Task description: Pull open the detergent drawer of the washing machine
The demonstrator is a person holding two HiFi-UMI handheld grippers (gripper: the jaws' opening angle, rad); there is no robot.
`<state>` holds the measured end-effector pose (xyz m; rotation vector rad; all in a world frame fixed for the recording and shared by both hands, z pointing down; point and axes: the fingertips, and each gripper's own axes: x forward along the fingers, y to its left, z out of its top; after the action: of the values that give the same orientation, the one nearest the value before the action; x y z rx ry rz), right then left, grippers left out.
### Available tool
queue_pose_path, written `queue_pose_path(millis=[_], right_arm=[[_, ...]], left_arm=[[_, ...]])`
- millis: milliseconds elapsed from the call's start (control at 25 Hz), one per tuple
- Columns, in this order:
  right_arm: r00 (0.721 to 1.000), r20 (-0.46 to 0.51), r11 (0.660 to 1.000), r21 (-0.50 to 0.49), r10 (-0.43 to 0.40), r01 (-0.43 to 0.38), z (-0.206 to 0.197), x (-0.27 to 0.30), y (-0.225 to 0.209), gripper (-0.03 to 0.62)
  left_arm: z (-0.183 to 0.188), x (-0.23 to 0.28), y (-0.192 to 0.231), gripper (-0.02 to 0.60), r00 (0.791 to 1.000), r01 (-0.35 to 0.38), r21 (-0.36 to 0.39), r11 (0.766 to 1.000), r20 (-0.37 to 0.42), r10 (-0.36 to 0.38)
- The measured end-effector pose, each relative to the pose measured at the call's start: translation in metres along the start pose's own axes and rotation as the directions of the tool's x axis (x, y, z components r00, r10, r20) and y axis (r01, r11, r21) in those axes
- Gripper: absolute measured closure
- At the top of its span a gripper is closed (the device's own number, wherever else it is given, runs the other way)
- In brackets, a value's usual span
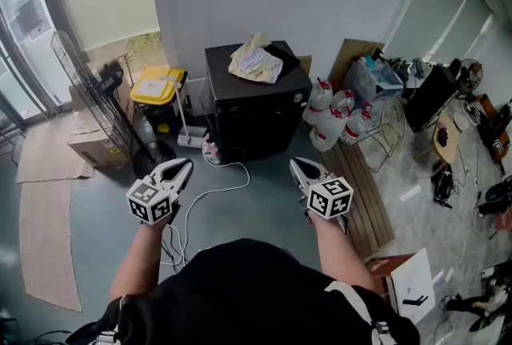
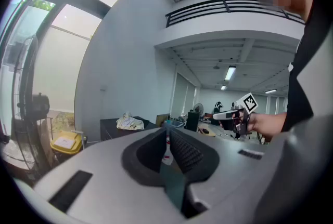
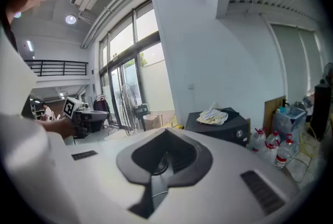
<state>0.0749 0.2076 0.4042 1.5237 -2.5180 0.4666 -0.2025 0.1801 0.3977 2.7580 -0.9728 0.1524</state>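
Observation:
The washing machine (image 1: pixel 256 107) is a black box standing against the white wall, with a crumpled cloth (image 1: pixel 256 59) on its lid. Its detergent drawer cannot be made out from here. Both grippers hover over the floor well short of the machine, pointing toward it. My left gripper (image 1: pixel 186 166) is shut and holds nothing; my right gripper (image 1: pixel 296 163) is likewise shut and holds nothing. In the left gripper view the jaws (image 2: pixel 166 137) meet, with the machine (image 2: pixel 112 127) far beyond on the left. In the right gripper view the jaws (image 3: pixel 166 132) meet too, with the machine (image 3: pixel 223 127) on the right.
A yellow-lidded bin (image 1: pixel 158 85) and a standing fan (image 1: pixel 88 87) are left of the machine. Several water bottles (image 1: pixel 336 115) and a wire rack stand to its right. A white cable (image 1: pixel 216 183) trails across the floor. Wooden slats (image 1: pixel 364 191) lie at right.

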Motion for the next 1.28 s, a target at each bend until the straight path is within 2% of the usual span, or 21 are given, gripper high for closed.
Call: queue_pose_path(millis=[520, 840, 1000, 1200, 1280], right_arm=[[0.999, 0.010, 0.999, 0.001, -0.036, 0.036, 0.002, 0.000, 0.019, 0.592], [0.998, 0.009, 0.997, -0.040, -0.063, 0.063, -0.003, -0.014, 0.021, 0.589], [0.998, 0.001, 0.997, -0.038, -0.069, 0.069, -0.003, -0.014, 0.022, 0.514], [0.997, -0.010, 0.997, -0.033, -0.076, 0.076, -0.008, -0.018, 0.024, 0.457], [0.997, -0.008, 0.997, -0.035, -0.074, 0.074, -0.008, -0.017, 0.025, 0.441]], left_arm=[[0.000, -0.014, 0.006, 0.552, 0.999, 0.027, 0.001, 1.000, -0.020, -0.027], [-0.003, -0.015, 0.000, 0.551, 0.999, 0.022, -0.001, 1.000, -0.025, -0.022], [-0.004, -0.016, 0.000, 0.534, 0.999, 0.040, -0.007, 0.999, -0.036, -0.040], [-0.008, -0.018, -0.004, 0.449, 0.998, 0.051, -0.017, 0.999, -0.047, -0.051], [-0.009, -0.018, -0.004, 0.438, 0.997, 0.053, -0.018, 0.998, -0.047, -0.053]])
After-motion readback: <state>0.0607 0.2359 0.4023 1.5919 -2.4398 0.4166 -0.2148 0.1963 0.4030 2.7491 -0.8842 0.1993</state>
